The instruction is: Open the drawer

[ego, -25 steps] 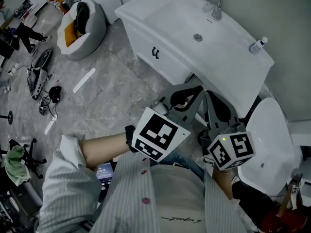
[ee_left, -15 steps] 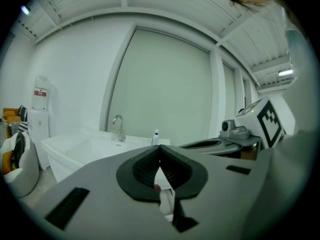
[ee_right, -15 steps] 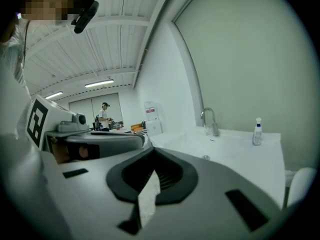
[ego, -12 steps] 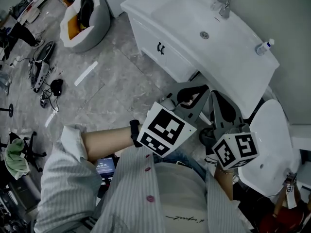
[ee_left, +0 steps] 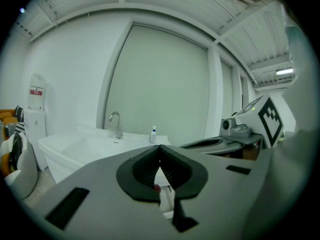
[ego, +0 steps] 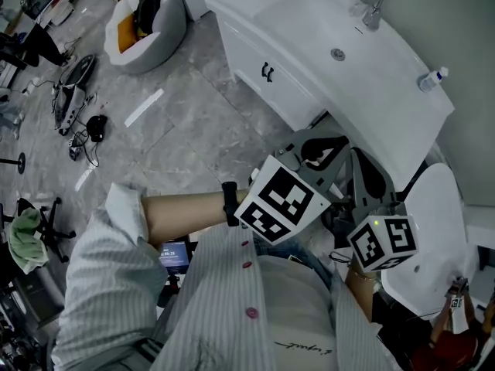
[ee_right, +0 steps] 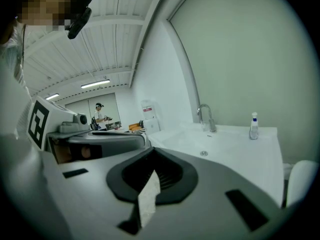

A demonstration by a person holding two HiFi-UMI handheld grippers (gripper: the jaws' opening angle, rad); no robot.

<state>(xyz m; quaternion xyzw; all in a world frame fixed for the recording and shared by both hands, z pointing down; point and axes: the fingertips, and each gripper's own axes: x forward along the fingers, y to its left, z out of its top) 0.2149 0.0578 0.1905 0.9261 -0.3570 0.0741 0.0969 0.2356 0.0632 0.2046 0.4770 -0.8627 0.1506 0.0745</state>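
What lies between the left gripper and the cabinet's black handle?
Nothing: the head view shows only bare floor and white cabinet front between the left gripper and the black handle.

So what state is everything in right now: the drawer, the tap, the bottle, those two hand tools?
drawer: fully closed.
left gripper: fingers together, holding nothing.
right gripper: fingers together, holding nothing.
tap: no water seen running.
bottle: standing upright.
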